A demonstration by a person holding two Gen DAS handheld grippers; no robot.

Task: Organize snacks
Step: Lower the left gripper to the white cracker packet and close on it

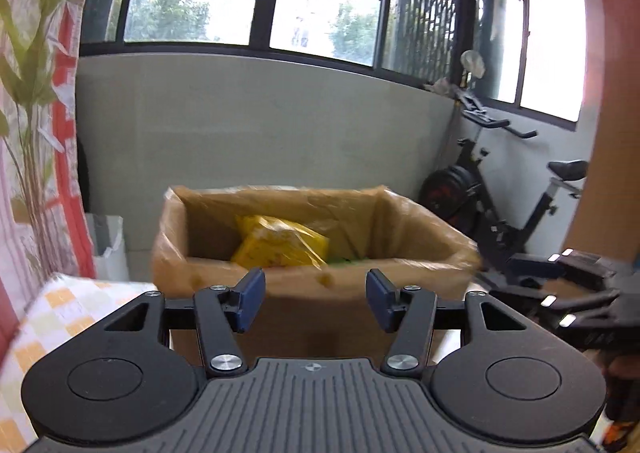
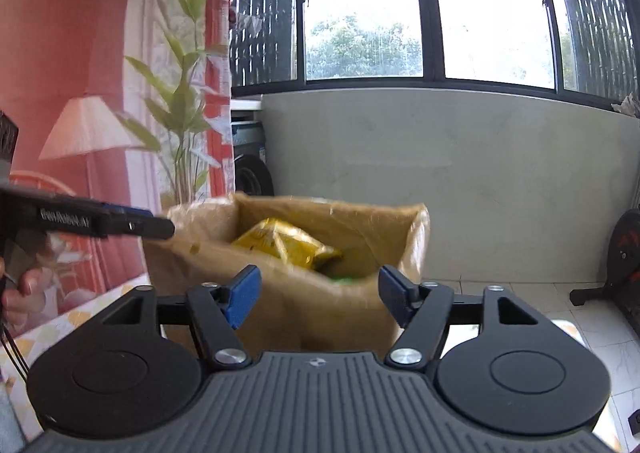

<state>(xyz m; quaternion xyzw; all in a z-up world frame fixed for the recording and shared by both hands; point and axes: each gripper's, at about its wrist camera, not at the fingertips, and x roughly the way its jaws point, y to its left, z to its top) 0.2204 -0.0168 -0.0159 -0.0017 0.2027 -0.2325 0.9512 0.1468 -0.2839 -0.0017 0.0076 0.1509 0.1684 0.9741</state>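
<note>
On the far left of the left wrist view we see a printed curtain (image 1: 36, 133) with a leafy plant pattern, and below it a bit of checked yellow-and-white cloth (image 1: 68, 305). Moving right, our left gripper (image 1: 316, 299) stands with its blue pads apart and nothing between them. Just beyond it sits the cardboard box (image 1: 316, 253), open at the top, and inside it lies a yellow snack packet (image 1: 280, 243) with something green just beside it, too blurred to name. Farther right, an exercise bike (image 1: 500, 193) stands against the grey wall under the windows. At the right edge the right gripper (image 1: 560, 285) shows from the side, blurred.

In the right wrist view we see the left gripper from the side at the left edge, a hand (image 2: 24, 289) wrapped around its handle, its tip near the box's left corner. In the middle, our right gripper (image 2: 318, 295) also has its jaws apart and holds nothing. The box and the yellow packet lie straight ahead of it.
</note>
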